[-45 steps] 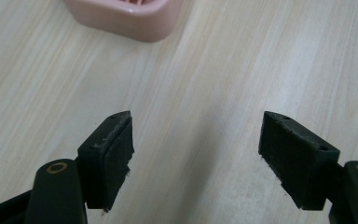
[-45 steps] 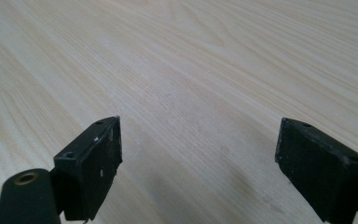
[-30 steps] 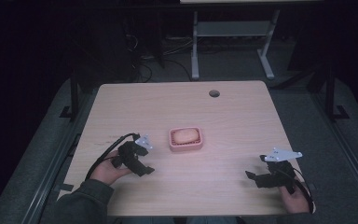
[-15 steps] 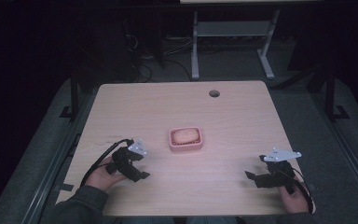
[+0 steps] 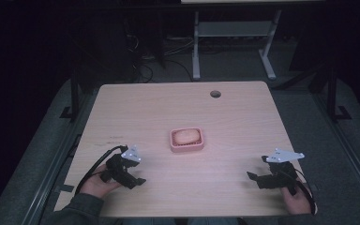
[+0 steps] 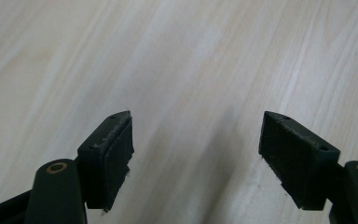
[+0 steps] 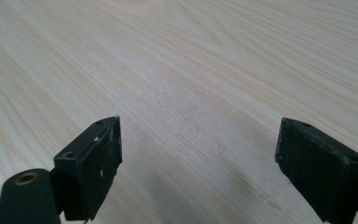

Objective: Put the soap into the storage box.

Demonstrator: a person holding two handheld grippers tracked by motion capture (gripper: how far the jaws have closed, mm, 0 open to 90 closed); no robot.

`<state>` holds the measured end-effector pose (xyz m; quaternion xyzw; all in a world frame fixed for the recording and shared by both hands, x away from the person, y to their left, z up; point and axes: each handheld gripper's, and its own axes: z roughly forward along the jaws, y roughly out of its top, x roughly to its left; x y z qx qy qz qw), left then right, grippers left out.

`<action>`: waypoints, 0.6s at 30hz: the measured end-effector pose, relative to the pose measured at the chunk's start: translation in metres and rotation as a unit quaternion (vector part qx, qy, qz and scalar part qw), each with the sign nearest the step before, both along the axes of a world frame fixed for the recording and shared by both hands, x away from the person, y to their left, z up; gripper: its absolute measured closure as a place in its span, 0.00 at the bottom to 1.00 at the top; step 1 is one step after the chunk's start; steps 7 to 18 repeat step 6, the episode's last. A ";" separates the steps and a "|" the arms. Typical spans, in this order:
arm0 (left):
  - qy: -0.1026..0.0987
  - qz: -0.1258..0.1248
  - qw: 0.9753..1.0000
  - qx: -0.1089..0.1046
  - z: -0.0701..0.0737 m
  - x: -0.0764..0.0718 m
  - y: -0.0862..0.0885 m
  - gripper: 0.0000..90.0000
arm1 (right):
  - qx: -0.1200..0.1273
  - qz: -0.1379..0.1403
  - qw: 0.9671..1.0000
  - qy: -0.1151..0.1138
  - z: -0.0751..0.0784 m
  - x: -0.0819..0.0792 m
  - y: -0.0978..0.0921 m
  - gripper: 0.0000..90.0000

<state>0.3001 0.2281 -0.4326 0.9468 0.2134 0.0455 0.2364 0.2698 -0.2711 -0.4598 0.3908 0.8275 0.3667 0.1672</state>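
We hold the left gripper (image 5: 130,171) low over the near left part of the table (image 5: 243,117), and its fingers (image 6: 107,156) stand wide apart with nothing between them. In the left gripper view the two black pads frame bare pale wood, and the grain runs slantwise past them.

We hold the right gripper (image 5: 262,176) near the table's front right corner, its grey three-cornered plate on top. Its fingers (image 7: 91,165) are also spread wide and carry nothing; in the right gripper view, plain wood grain lies between and beyond them.

The pink soap dish (image 5: 186,140) sits at the middle of the table, ahead of both pairs of fingers and between them, somewhat nearer the left pair. It is well apart from the right fingers and clear of the left ones too; neither pair touches it. A pale, rounded bar of soap (image 5: 186,136) lies inside the dish, within its raised rim.

Far beyond the dish, well ahead of the right fingers, a round cable hole (image 5: 215,93) is cut into the table close to its back edge.
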 end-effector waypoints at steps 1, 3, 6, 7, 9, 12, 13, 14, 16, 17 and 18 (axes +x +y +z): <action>-0.001 -0.001 1.000 0.002 -0.001 -0.002 0.001 0.28 | 0.000 0.001 1.000 -0.002 0.000 0.000 0.000 0.16; -0.002 0.002 1.000 0.002 -0.003 -0.007 0.002 0.28 | 0.001 0.000 1.000 -0.003 0.001 -0.001 -0.001 0.16; -0.010 0.004 1.000 -0.001 -0.003 -0.011 0.002 0.28 | 0.004 0.000 1.000 -0.005 0.001 -0.001 -0.001 0.16; -0.010 0.004 1.000 -0.001 -0.003 -0.011 0.002 0.28 | 0.004 0.000 1.000 -0.005 0.001 -0.001 -0.001 0.16; -0.010 0.004 1.000 -0.001 -0.003 -0.011 0.002 0.28 | 0.004 0.000 1.000 -0.005 0.001 -0.001 -0.001 0.16; -0.010 0.004 1.000 -0.001 -0.003 -0.011 0.002 0.28 | 0.004 0.000 1.000 -0.005 0.001 -0.001 -0.001 0.16; -0.010 0.004 1.000 -0.001 -0.003 -0.011 0.002 0.28 | 0.004 0.000 1.000 -0.005 0.001 -0.001 -0.001 0.16; -0.010 0.004 1.000 -0.001 -0.003 -0.011 0.002 0.28 | 0.004 0.000 1.000 -0.005 0.001 -0.001 -0.001 0.16; -0.010 0.004 1.000 -0.001 -0.003 -0.011 0.002 0.28 | 0.004 0.000 1.000 -0.005 0.001 -0.001 -0.001 0.16; -0.010 0.004 1.000 -0.001 -0.003 -0.011 0.002 0.28 | 0.004 0.000 1.000 -0.005 0.001 -0.001 -0.001 0.16; -0.010 0.004 1.000 -0.001 -0.003 -0.011 0.002 0.28 | 0.004 0.000 1.000 -0.005 0.001 -0.001 -0.001 0.16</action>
